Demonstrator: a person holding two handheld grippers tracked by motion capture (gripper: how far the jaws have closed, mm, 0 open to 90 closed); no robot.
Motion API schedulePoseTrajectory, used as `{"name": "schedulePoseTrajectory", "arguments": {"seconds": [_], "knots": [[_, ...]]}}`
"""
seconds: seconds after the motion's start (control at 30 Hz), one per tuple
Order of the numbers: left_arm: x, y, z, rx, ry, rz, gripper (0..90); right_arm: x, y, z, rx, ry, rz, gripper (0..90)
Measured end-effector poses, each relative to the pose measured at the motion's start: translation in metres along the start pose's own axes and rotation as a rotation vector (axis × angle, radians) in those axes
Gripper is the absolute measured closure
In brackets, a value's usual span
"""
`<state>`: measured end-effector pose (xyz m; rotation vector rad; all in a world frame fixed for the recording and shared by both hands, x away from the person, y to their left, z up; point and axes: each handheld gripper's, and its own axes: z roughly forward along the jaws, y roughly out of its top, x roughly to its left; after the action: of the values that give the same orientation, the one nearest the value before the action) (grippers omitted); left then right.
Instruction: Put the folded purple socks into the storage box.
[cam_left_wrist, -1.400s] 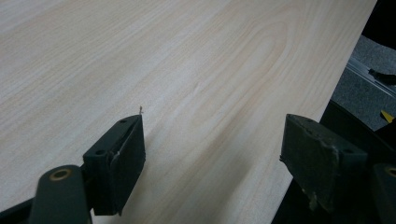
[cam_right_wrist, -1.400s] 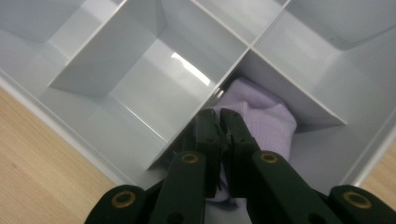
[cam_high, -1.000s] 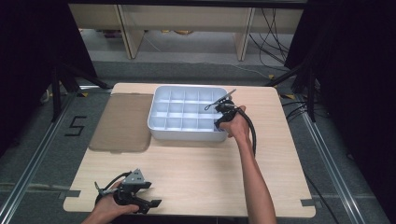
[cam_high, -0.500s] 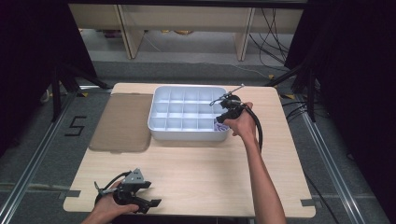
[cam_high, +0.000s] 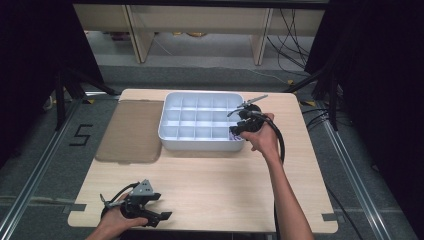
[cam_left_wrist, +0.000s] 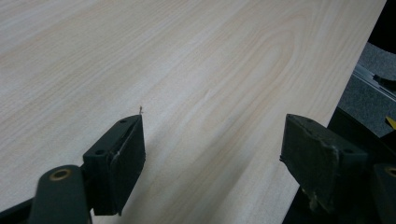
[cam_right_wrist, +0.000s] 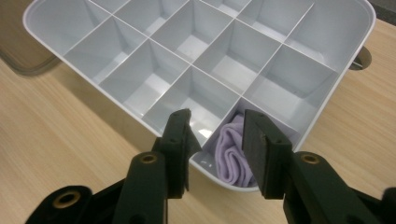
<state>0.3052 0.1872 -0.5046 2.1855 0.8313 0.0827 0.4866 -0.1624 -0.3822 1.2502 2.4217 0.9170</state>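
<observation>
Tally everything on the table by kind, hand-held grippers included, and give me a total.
White divided tray: 1
Lilac folded cloth, lying in a corner compartment of the tray: 1
Brown translucent lid, flat beside the tray: 1
Hand-held grippers: 2, the left hand-held gripper open near the table's front edge, the right hand-held gripper open above the cloth
Total: 5

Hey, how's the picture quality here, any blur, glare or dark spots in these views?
High view: table evenly lit, surroundings fall into black. Right gripper view: sharp on the purple cloth, soft glare on the divided tray floors. Left gripper view: the jaws cast a soft shadow on the wood, far corner slightly soft.
</observation>
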Motion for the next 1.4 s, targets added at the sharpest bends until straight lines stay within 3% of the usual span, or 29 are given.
{"name": "schedulePoseTrajectory", "arguments": {"seconds": [0.27,0.3,0.37,0.4,0.53,0.57,0.63,0.73,0.83,0.97,1.03,1.07,1.17,1.23,1.3,1.37,1.4], "knots": [[0.001,0.0,0.0,-0.005,-0.001,0.01,21.1,0.01,-0.013,-0.011,-0.046,0.029,0.007,58.3],[0.002,0.0,0.0,0.0,0.005,0.02,21.1,0.009,-0.015,-0.011,-0.066,0.033,-0.023,58.0],[0.001,0.0,0.001,0.002,-0.008,0.008,21.1,0.012,-0.02,-0.013,-0.071,0.042,-0.015,57.5],[0.001,-0.001,0.001,0.005,-0.004,0.008,21.2,0.013,-0.022,-0.013,-0.072,0.042,-0.045,57.2],[0.002,-0.001,0.001,0.001,0.015,-0.003,21.1,0.022,-0.033,-0.014,-0.09,0.056,-0.051,54.8],[0.002,-0.001,0.001,-0.001,0.016,0.004,21.1,0.026,-0.036,-0.015,-0.08,0.064,-0.028,53.8],[0.003,-0.001,0.001,0.0,0.016,0.009,21.1,0.027,-0.041,-0.013,-0.111,0.066,-0.066,52.0],[0.004,-0.001,0.001,0.001,0.016,0.014,21.0,0.033,-0.048,-0.014,-0.114,0.074,-0.041,50.4],[0.003,-0.001,0.001,-0.009,0.011,-0.007,20.8,0.038,-0.053,-0.014,-0.127,0.088,-0.032,48.9],[0.004,-0.001,0.001,-0.009,0.013,-0.001,20.7,0.043,-0.058,-0.017,-0.119,0.103,-0.041,46.8],[0.004,-0.001,0.0,-0.005,0.014,0.004,20.7,0.045,-0.061,-0.016,-0.142,0.1,-0.056,45.5],[0.005,-0.001,0.0,-0.003,0.014,0.006,20.7,0.048,-0.063,-0.016,-0.128,0.112,-0.03,44.8],[0.004,-0.001,0.0,-0.004,0.013,-0.008,20.7,0.048,-0.066,-0.013,-0.152,0.108,-0.03,43.6],[0.004,-0.001,0.0,-0.007,0.016,0.001,20.7,0.048,-0.067,-0.015,-0.129,0.116,-0.034,42.2],[0.005,-0.001,0.0,-0.009,0.014,0.002,20.7,0.049,-0.069,-0.013,-0.158,0.1,-0.039,39.1],[0.005,-0.001,0.0,-0.011,0.018,-0.001,20.1,0.051,-0.069,-0.015,-0.118,0.101,-0.009,36.6],[0.005,-0.001,0.0,-0.013,0.017,-0.002,19.9,0.051,-0.07,-0.014,-0.14,0.106,-0.002,36.3]]}}
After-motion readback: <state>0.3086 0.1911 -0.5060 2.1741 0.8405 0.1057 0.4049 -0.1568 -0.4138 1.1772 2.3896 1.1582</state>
